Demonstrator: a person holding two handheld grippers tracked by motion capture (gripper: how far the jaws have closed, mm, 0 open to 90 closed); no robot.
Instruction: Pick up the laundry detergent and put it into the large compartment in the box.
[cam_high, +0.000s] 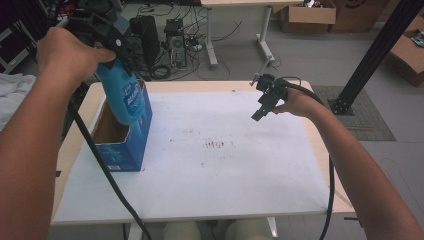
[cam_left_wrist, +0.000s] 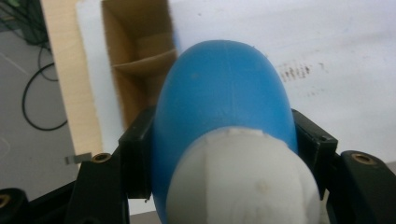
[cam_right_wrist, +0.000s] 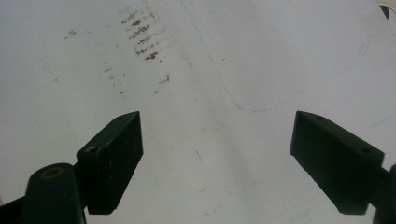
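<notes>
The left claw (cam_high: 112, 50) is clamping a blue bottle (cam_high: 123, 95), its jaws pressing either side of the body near the white cap (cam_left_wrist: 243, 179). The bottle is hanging bottom-down, its lower end sitting in the open top of a blue carton (cam_high: 127, 145) at the left side of the table (cam_high: 225, 175). Whether the bottle's base is touching anything inside the carton cannot be told. The left hand (cam_high: 67, 52) is covering much of the claw in the high view, and the bottle's label is too blurred to read. In the left gripper view the bottle is blocking most of the carton; a brown cardboard divider (cam_left_wrist: 142, 63) is showing inside it, with one compartment beyond.

The right claw (cam_high: 264, 107) is hovering over the right part of the table, well apart from the carton, its jaws standing wide apart with nothing between them. The right hand (cam_high: 300, 102) is gripping it from behind, and a black cable (cam_high: 327, 200) is trailing down past the table edge.

The table top is white, with a patch of dark scuff marks (cam_high: 216, 145) near the middle and a faint blue pen line (cam_right_wrist: 261, 100) showing in the right gripper view. A bare wooden margin is running along the edges.

Beyond the table, on a grey floor, cardboard boxes (cam_high: 307, 15), tangled cables (cam_high: 165, 67), dark equipment and a second table's white legs (cam_high: 210, 42) are standing. A black slanted frame post (cam_high: 372, 55) is rising at right.
</notes>
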